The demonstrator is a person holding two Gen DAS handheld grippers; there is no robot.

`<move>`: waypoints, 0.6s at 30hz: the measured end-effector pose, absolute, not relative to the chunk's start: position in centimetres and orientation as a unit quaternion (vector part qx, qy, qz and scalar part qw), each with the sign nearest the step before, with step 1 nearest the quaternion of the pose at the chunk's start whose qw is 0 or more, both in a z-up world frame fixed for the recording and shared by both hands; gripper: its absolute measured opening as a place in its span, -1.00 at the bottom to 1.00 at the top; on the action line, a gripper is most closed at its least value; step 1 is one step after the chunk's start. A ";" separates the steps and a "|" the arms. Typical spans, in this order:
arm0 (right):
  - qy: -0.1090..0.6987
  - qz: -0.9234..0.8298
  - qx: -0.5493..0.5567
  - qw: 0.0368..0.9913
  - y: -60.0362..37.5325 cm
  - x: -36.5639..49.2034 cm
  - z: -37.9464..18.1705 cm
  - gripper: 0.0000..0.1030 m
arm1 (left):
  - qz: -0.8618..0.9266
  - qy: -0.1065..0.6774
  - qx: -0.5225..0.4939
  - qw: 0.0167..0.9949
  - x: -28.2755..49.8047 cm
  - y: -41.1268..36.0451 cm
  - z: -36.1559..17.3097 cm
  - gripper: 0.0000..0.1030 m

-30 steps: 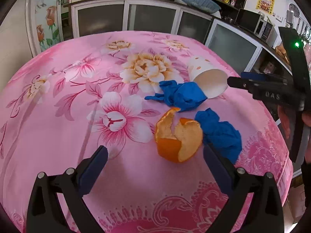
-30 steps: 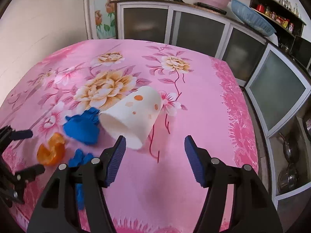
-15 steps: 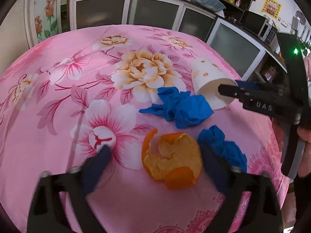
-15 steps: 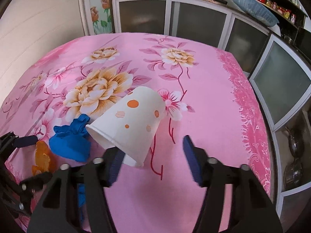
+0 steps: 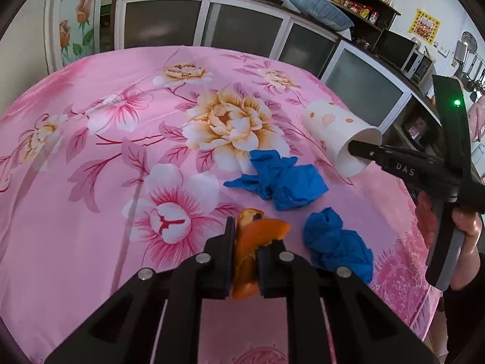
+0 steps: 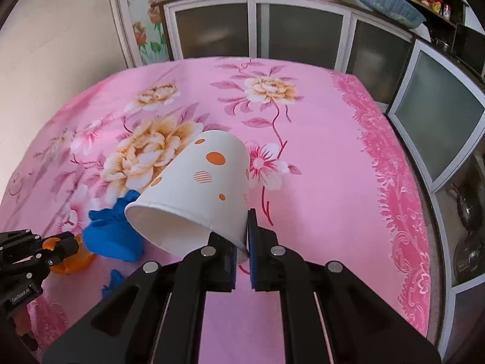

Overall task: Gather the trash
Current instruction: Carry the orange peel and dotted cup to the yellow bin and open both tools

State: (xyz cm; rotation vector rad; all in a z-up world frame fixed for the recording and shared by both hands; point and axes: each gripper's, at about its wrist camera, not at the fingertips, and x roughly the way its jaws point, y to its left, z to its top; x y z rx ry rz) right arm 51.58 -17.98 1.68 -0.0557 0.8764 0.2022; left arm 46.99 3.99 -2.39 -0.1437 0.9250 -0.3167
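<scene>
Change since the earlier frames: both pairs of jaws, wide apart a second ago, have come in; the orange peel and the paper cup, then lying free on the cloth, are now each between pads.
Left gripper [image 5: 246, 239]: jaws closing, pads pressed on the orange peel [image 5: 257, 242], which stands squeezed on edge between them.
Right gripper [image 6: 242, 236]: fingers together, clamped on the rim wall of the paper cup [image 6: 197, 194], one finger inside the mouth and one outside; a hand [image 5: 454, 224] holds its grip.
Orange peel: one piece, bright orange outside, paler within, curled; near the table's near edge, in its right half.
Paper cup: one, white with orange dots and striped circles, on its side, mouth toward the near right corner; near the right edge.
Blue gloves: two, crumpled. One glove [image 5: 282, 179] lies between peel and cup; the other glove [image 5: 336, 242] lies just right of the peel, toward the near right corner.
Table [image 5: 91, 212]: one, covered by a pink cloth with large flowers.
Cabinets [image 6: 297, 30]: beyond the far edge, grey panels in white frames.
</scene>
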 end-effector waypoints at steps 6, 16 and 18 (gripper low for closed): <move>0.400 0.100 -0.014 0.911 -19.2 48.9 4.5 -0.89 | -0.168 0.421 -0.067 0.889 44.2 4.3 -0.4 -0.79; 0.366 0.104 -0.011 0.925 -22.6 38.3 7.8 -0.89 | -0.185 0.393 -0.067 0.898 37.4 4.8 2.0 -0.79; 0.360 0.098 -0.008 0.928 -23.5 36.1 8.2 -0.89 | -0.188 0.390 -0.069 0.899 36.0 4.8 2.3 -0.79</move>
